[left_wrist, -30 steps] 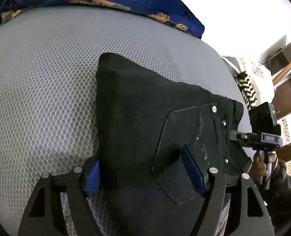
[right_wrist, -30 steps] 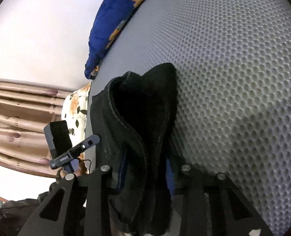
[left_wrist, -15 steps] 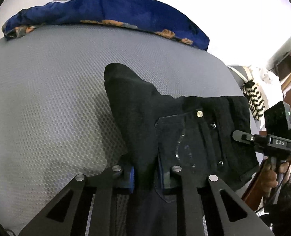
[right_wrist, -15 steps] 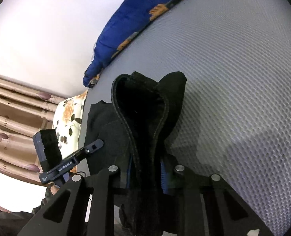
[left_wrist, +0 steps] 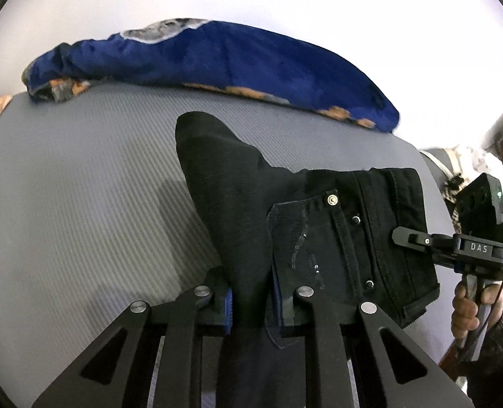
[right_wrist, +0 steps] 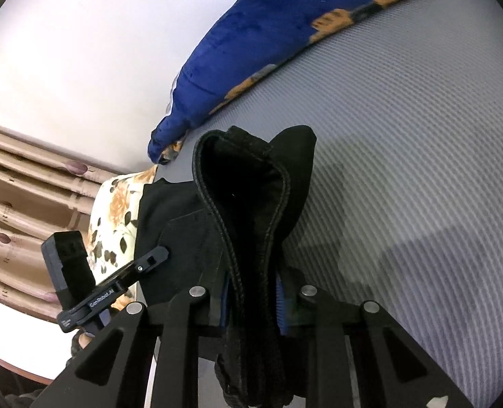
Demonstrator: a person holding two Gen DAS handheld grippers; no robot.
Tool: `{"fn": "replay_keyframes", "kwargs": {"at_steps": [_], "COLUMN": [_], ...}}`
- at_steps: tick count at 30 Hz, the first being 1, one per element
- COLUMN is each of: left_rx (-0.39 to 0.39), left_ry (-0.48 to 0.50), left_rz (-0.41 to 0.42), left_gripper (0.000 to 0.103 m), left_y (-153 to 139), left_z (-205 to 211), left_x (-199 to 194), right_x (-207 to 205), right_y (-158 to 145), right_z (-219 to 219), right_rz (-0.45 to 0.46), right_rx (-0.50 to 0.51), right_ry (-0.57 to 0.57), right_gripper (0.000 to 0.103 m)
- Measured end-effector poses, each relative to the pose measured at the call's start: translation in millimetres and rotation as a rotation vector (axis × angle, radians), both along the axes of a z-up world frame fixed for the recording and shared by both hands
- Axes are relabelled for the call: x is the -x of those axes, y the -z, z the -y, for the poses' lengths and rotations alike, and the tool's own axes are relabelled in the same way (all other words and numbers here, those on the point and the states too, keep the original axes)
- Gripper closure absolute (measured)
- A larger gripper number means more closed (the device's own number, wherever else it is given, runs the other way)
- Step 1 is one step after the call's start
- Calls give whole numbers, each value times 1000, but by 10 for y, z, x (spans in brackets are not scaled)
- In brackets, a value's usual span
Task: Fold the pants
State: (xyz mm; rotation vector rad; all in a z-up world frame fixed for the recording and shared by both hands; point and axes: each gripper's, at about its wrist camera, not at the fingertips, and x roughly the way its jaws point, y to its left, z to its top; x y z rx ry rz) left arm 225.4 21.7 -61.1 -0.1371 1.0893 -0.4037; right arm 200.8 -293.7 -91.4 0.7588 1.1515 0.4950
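Both grips were found engaged on the pants (left_wrist: 251, 204), a black pair lying partly on the grey bed (left_wrist: 81, 204) and partly lifted off it. The left hand-held gripper (left_wrist: 251, 302) was clenched on a gathered fold of the cloth, the blue pads pressing it from both sides, just beside the back pocket (left_wrist: 306, 238). The right hand-held gripper (right_wrist: 251, 302) was likewise clamped on a thick bunched edge with heavy stitching, which rose in a loop ahead of its fingers. In the left view the right unit appeared at the far side of the waistband (left_wrist: 397, 224), held by a hand (left_wrist: 469, 306); the two grips therefore stood on opposite sides of the same end of the garment. The step in hand was judged to be carrying this gripped end over to make a fold. To do it well, both units should travel together at equal height and keep the span between them taut, so the cloth lands flat and the edges meet; uneven pace would likely skew the crease. Grip should be held until the cloth rests on the bed. A blue blanket (left_wrist: 217, 57) lay along the far edge, well apart from the pants. The lower part of the garment hung below both grippers, out of view.
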Motion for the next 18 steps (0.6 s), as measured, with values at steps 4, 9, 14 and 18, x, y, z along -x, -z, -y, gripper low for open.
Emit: {"fn": "replay_keyframes", "kwargs": {"at_steps": [4, 9, 14, 18], "left_rx": [-8, -11, -25, -52], "left_ry": [-13, -24, -50, -82], "left_rz": [8, 28, -7, -17], "left_gripper": [85, 85, 81, 60], "left_y": [29, 71, 321, 570], "left_z": [-47, -99, -181, -281], "left_x": [-268, -566, -801, -733], "right_x": [-311, -626, -810, -754], "right_y": [5, 3, 110, 266], "right_z": [-78, -135, -186, -221], "right_rz": [-1, 12, 21, 9], "right_rx": [7, 24, 109, 256], "right_ry": [-3, -7, 4, 16], "right_gripper": [83, 83, 82, 65]}}
